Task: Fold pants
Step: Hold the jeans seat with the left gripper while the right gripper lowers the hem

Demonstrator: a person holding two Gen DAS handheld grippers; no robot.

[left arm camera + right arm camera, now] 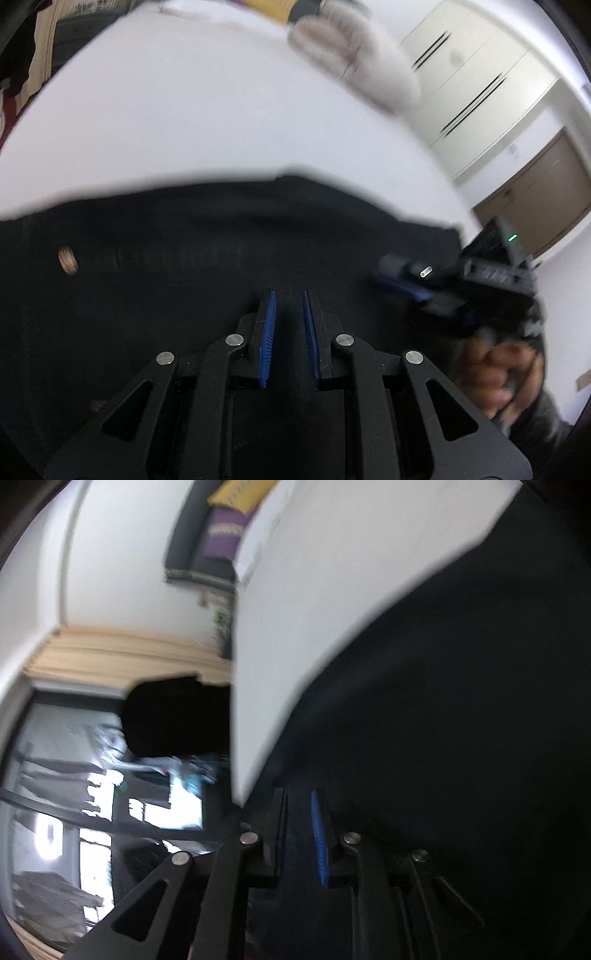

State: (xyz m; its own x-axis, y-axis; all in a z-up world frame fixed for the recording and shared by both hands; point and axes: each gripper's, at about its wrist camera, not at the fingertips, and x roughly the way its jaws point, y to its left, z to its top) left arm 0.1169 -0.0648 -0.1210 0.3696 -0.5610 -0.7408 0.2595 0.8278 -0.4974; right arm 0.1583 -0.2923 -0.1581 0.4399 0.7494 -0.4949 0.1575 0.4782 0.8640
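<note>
Left wrist view: black pants (221,240) spread flat on a white table (166,122), a round button (68,260) on the fabric at left. Left gripper (289,299) above the cloth, blue pads a narrow gap apart, nothing between them. Right gripper (400,281) at right, blurred, held in a hand (495,373).

Right wrist view: right gripper (297,801) over the pants (461,720) beside the table (332,609) edge; jaws narrow, hold not discernible.
</note>
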